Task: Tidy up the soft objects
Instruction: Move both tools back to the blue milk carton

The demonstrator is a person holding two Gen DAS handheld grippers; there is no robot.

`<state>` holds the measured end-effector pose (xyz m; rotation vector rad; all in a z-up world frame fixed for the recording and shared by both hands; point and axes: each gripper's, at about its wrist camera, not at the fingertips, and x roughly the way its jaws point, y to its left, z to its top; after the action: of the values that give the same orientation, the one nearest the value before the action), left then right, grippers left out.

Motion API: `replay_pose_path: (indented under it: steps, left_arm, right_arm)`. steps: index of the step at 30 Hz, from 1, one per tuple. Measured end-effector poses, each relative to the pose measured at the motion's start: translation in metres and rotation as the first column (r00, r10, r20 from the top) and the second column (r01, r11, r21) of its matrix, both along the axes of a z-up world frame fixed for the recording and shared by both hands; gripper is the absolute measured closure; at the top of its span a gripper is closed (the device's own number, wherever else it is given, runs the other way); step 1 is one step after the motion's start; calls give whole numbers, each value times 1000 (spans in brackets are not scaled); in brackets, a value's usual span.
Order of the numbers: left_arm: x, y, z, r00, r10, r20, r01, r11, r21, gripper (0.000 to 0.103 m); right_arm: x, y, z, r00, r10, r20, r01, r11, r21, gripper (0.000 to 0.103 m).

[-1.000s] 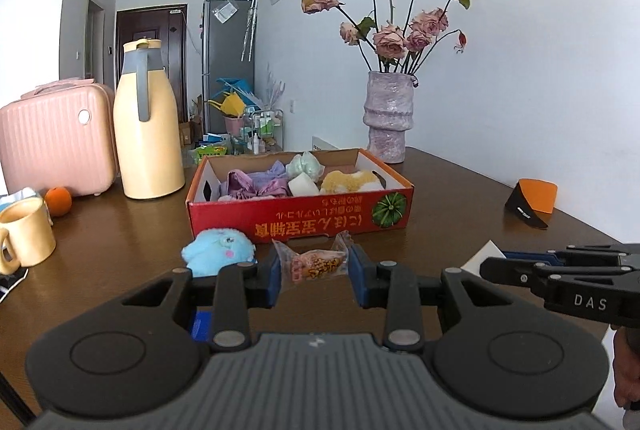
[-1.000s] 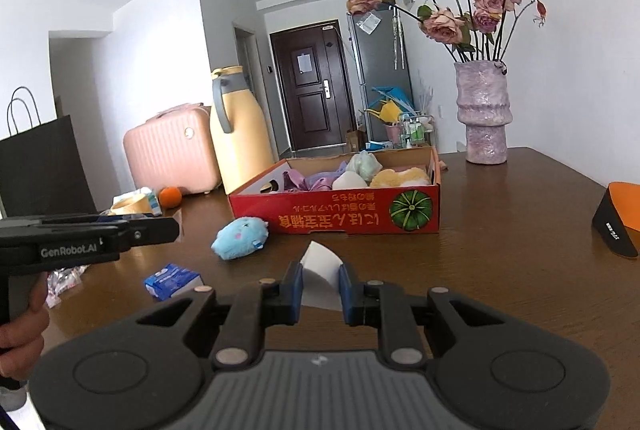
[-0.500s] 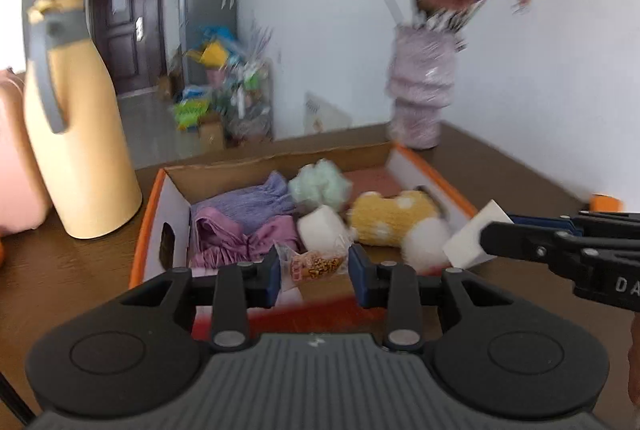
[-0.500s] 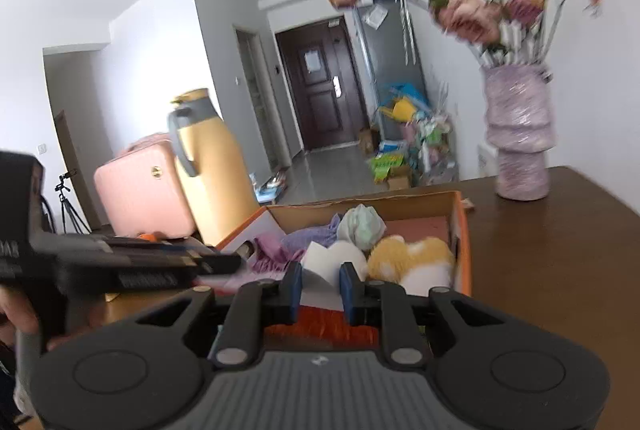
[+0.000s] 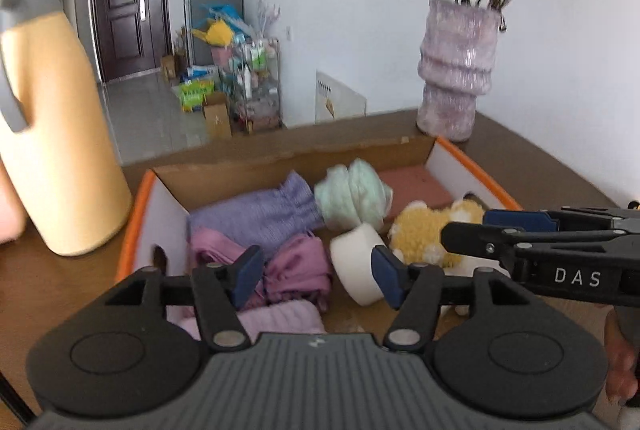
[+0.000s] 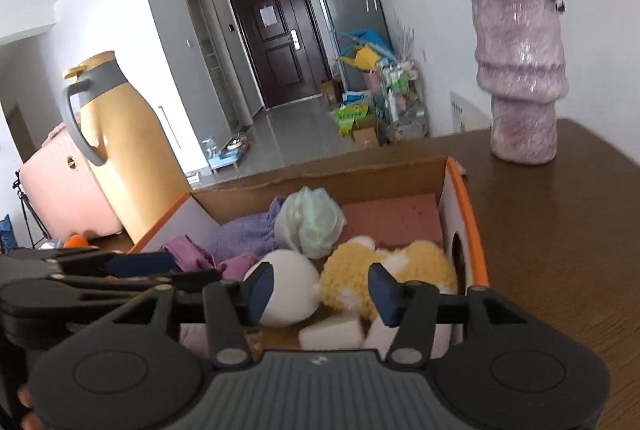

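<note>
My left hand-held gripper (image 5: 318, 276) and right hand-held gripper (image 6: 318, 292) both hang over the cardboard box (image 6: 466, 198) on the tabletop (image 6: 560, 230), jaws just spread about halfway with nothing between them, since each has let its load drop in. A white sponge (image 6: 332, 334) lies below my right one, just beside the yellow plush (image 6: 384, 262). The snack packet I cannot find in either view.

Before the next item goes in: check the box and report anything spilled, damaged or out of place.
Nothing stands out. The box sits flat on the table, and the cloths, mesh puff, yellow plush and white sponges all lie loosely inside it. The vase stands upright beside it.
</note>
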<state>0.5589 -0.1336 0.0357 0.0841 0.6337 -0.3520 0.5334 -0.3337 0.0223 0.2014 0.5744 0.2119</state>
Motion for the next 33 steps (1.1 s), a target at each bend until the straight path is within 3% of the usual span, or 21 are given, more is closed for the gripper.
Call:
replay_pose_path:
  steps: [8,11,15,20,26,29,33]
  left_arm:
    - [-52,41,48,987,102,125,-101,995,-12,29]
    - [-99,58,57,967,135,215,-137,991,-8,25]
    - [-172,76,55,923,191,334,-201,980,-7,19]
    - [-257,95,40,893,210,397,-212,976,-37,16]
    - [-322,118,1,919,284,272,-266,958,-105,17]
    - [-345,127,-18,929,302,214,-287,953,-99,18]
    - [-368,136,-27,927,306,215,-296,952,-76,21]
  right_arm:
    - [-51,2,43,996,8,92,-2,998,-68,48]
    - [-93,5,58,987,22,157,-2,991,-131,42]
    - [-154,10,61,971,16,239,31,981,-193,36]
    - [-227,20,52,959,25,283,42,973,-229,30]
    - [-301,39,25,958,33,283,15,986,-167,26]
    - [-326,47,7,966,37,257,-6,992,-122,26]
    - [-353,68,-9,966,93,239,-49,982,-185,26]
